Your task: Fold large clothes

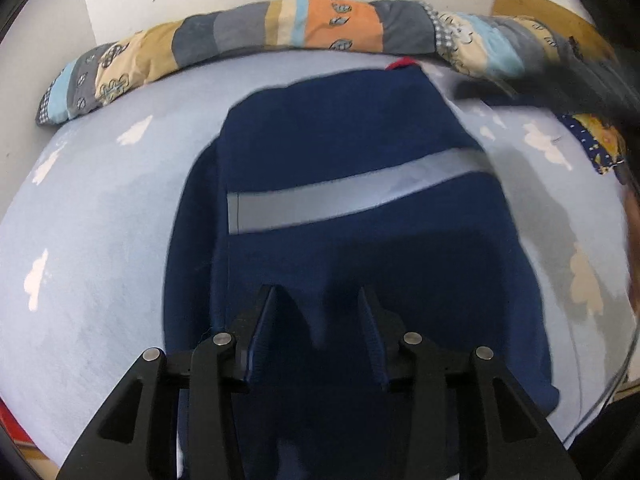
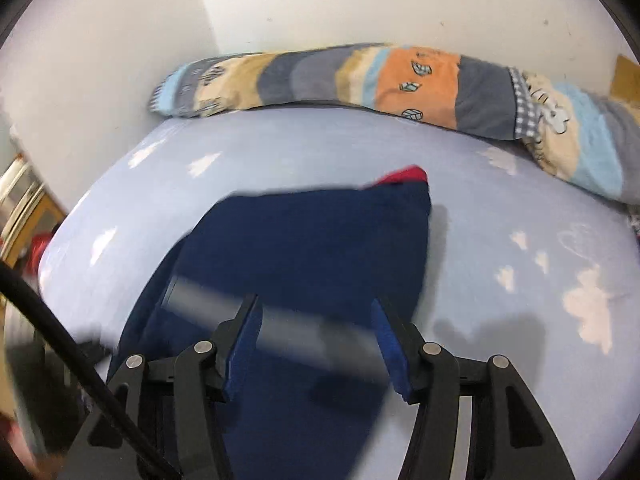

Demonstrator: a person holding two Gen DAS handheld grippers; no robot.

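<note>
The navy garment (image 1: 340, 152) bears a grey reflective band (image 1: 352, 192) and a red tip at its far end. The sheet (image 1: 92, 220) is pale blue with white clouds; the patchwork bolster (image 1: 240, 32) along its far edge mixes orange, grey, beige and light blue.

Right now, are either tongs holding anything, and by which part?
Nothing is held. The left tongs and right tongs both stand open above the navy garment, with no fabric pinched between the pads.

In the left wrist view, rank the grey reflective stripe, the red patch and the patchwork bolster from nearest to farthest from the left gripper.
From the left gripper:
1. Grey reflective stripe, across the navy garment, just ahead.
2. Red patch, at the garment's far edge.
3. Patchwork bolster, along the wall beyond.
</note>
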